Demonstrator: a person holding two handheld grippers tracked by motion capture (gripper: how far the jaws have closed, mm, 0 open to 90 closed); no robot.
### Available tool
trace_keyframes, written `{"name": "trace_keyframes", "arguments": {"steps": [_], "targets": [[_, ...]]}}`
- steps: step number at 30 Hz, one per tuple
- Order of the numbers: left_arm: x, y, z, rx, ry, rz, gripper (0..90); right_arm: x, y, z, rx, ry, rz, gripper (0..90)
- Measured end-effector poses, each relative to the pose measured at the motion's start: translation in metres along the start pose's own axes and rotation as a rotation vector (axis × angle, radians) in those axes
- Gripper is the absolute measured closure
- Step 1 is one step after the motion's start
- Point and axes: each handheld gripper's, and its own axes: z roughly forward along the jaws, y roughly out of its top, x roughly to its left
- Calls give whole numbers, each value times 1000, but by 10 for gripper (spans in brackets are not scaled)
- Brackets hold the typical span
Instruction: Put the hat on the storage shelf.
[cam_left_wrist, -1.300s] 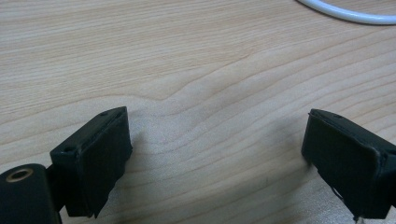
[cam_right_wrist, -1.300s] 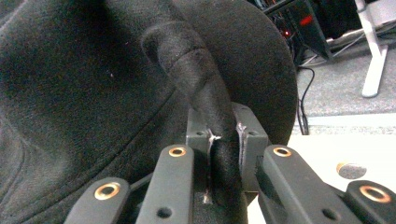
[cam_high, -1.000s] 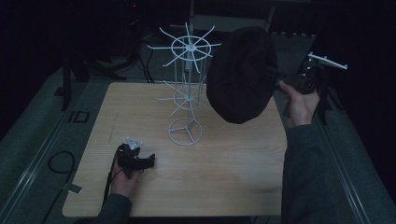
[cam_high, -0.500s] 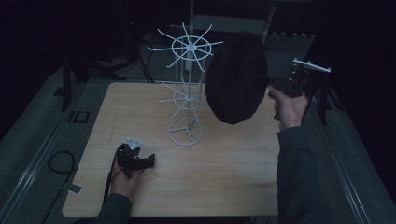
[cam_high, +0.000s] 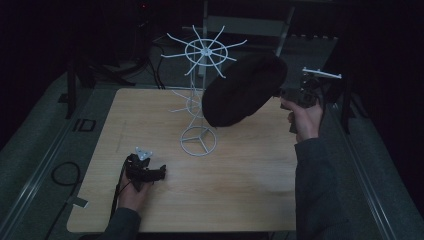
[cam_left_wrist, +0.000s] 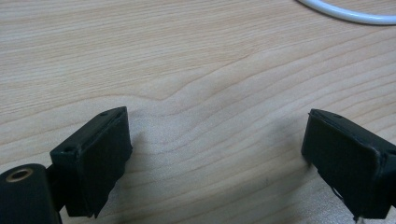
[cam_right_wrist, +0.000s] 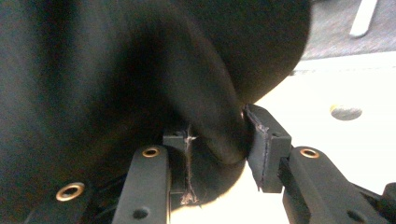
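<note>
Obscuring white rack (cam_high: 202, 95): black hat (cam_high: 242, 90)

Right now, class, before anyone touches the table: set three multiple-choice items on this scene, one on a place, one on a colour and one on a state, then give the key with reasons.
1. Where does the white wire rack stand?
A. on the floor
B. on the wooden table
C. in the person's left hand

2. What colour is the hat up beside the rack?
A. red
B. white
C. black

3. How are the left tongs?
A. open, with nothing between the jaws
B. shut on the hat
C. shut on a rack wire

Key:
1 B: the high view shows the rack's round base ring resting on the wood.
2 C: the hat is a dark black mass in the high view and the right gripper view.
3 A: the left gripper view shows the jaws wide apart, with bare wood between them.
</note>
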Motion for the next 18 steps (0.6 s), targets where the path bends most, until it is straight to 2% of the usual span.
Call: {"name": "trace_keyframes", "arguments": {"steps": [4,12,18], "targets": [[0,0,0,-2,1,-1,87,0,-1,-1,19,-9,-25,626],[0,0,0,-2,1,0,87,-6,-6,-6,3,-20,-41,605],[0,0,0,-2,1,0,87,-14,-12,-11,-12,-25,-31,616]]}}
